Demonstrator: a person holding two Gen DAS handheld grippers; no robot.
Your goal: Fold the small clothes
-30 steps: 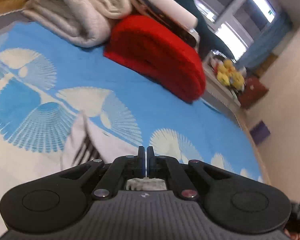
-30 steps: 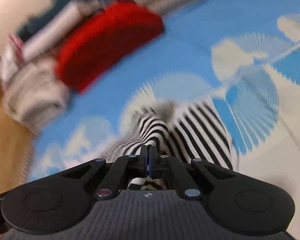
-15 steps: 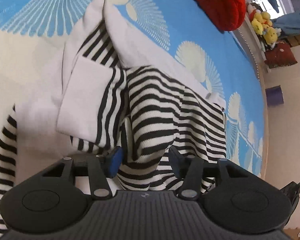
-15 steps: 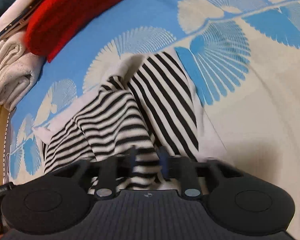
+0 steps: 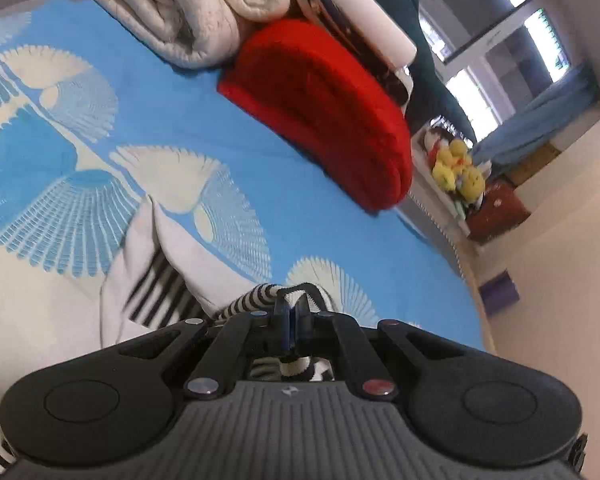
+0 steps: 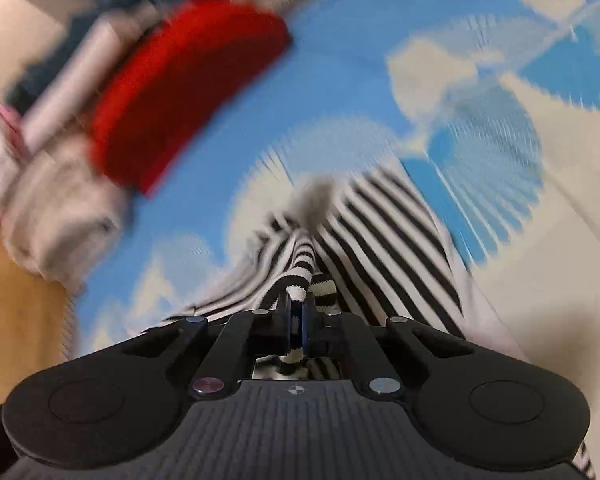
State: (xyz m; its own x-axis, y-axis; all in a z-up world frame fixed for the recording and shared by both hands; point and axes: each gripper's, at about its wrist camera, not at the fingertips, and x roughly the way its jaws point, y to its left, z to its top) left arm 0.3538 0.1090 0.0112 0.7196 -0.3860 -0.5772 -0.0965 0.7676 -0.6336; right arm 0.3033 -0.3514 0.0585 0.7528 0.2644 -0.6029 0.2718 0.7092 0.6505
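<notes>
A small black-and-white striped garment [image 5: 160,288] lies on the blue and cream fan-patterned bedspread [image 5: 172,120]. My left gripper [image 5: 294,312] is shut on a fold of the striped garment, which bunches over its fingertips. In the right wrist view my right gripper [image 6: 298,312] is shut on another bunched edge of the striped garment [image 6: 384,240], and the cloth stretches away from it across the bedspread [image 6: 340,92]. That view is motion-blurred.
A folded red knit [image 5: 324,108] and a rolled cream blanket [image 5: 188,8] lie at the far side of the bed; both show blurred in the right wrist view, red knit [image 6: 180,84]. Yellow plush toys [image 5: 458,168] sit beyond the bed edge by the window.
Half a second ago both grippers were open above the spread garment. Now both have shut on striped cloth and tilted up, so the far bedding is back in view.
</notes>
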